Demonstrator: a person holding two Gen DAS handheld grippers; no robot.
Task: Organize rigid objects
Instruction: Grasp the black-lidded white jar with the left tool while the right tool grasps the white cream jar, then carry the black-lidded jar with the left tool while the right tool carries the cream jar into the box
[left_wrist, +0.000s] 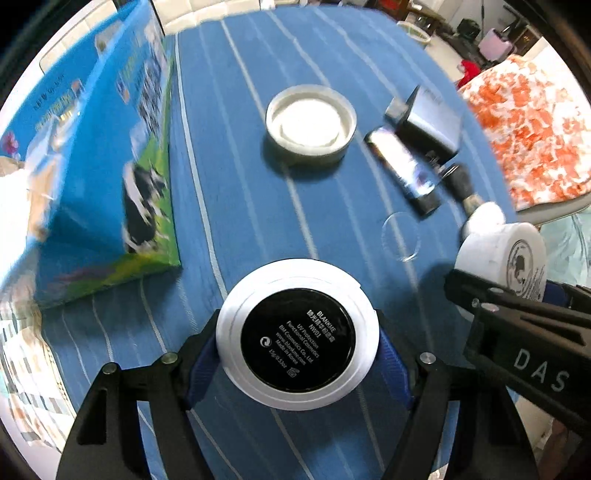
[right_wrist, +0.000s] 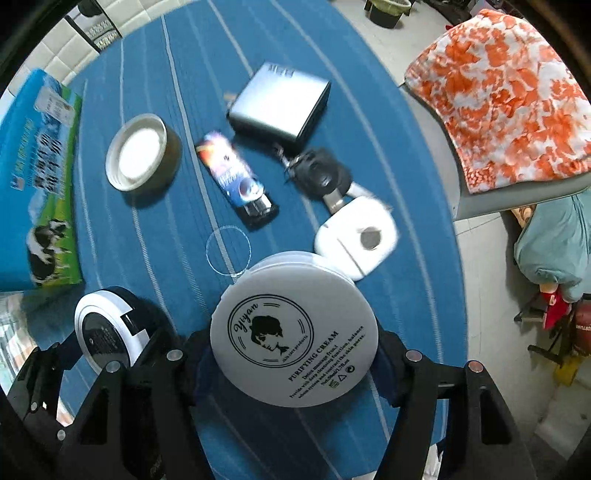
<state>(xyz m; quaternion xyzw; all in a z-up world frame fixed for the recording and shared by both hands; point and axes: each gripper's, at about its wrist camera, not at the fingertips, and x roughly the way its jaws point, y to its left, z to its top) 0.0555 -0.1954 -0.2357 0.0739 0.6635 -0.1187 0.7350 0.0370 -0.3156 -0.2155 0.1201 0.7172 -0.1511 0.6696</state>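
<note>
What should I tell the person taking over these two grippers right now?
Left gripper: shut on the black and white compact, held above the blue striped tablecloth.
Right gripper: shut on the white cream jar, also lifted.
On the cloth: open white lid, dark tube, grey box, car key, white roll, a clear disc, and the milk carton box at the left.
Done: both round containers picked up.
Left: set them down somewhere, then sort the rest.

Blue white-striped tablecloth (right_wrist: 155, 206), white cream jar (right_wrist: 293, 339) — orange-white blotched cloth (right_wrist: 506, 96)
</note>
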